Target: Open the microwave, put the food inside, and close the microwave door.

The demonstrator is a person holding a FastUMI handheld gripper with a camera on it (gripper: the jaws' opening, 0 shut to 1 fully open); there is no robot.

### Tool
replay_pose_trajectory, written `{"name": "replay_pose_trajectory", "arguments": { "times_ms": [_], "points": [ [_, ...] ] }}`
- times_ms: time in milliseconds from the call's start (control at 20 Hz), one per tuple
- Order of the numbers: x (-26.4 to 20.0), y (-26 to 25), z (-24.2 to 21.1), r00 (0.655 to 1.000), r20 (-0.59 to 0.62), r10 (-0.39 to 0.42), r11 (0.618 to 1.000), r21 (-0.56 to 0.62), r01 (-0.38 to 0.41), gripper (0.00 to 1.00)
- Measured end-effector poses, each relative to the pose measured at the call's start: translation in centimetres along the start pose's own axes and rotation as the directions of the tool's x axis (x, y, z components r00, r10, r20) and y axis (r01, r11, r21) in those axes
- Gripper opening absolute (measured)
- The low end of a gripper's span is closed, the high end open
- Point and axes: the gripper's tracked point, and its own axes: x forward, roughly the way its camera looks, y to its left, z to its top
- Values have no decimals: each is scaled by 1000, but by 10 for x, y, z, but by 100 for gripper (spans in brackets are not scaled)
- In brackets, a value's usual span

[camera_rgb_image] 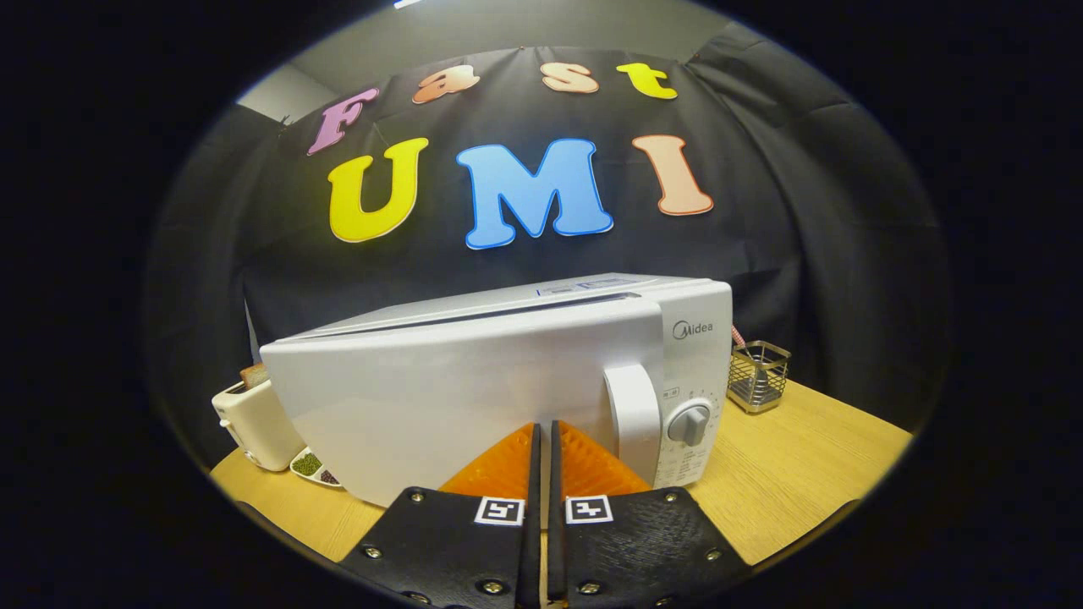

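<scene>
A white microwave (pixel 474 381) stands on the wooden table (pixel 795 457) with its door almost flush and a thin gap showing along the door's top edge. Its vertical handle (pixel 633 416) and round knob (pixel 689 423) sit at the right of the front. My gripper (pixel 543 430) is shut with nothing between its fingers, the tips pressed against the door's front, just left of the handle. Whether food lies inside is hidden.
A cream toaster (pixel 254 423) with a slice in it stands left of the microwave, and a small dish (pixel 311 465) of green and dark bits lies in front of it. A wire-mesh holder (pixel 758 375) stands behind the microwave to the right.
</scene>
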Motion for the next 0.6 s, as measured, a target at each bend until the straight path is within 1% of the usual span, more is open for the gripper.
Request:
{"name": "replay_pose_trajectory", "arguments": {
  "times_ms": [100, 150, 250, 300, 350, 400, 500, 550, 600],
  "points": [
    [4, 0, 3, 1000, -13, 2, 1000, 2, -2, 4],
    [4, 1, 7, 1000, 1, 1, 1000, -7, -1, 4],
    [10, 0, 8, 1000, 14, -6, 999, -53, 7, 4],
    [16, -2, 11, 1000, 28, -7, 998, -57, 8, 4],
    [16, -3, 8, 1000, 9, -4, 999, -39, 4, 4],
    [17, -3, 11, 1000, 17, -4, 1000, -18, 5, 5],
    [15, -2, 10, 1000, 12, -4, 999, -43, 5, 4],
    [14, -2, 7, 1000, -1, 5, 999, -52, -5, 4],
    [9, 4, 8, 999, -3, 43, 999, -33, -43, 4]
  ]
}}
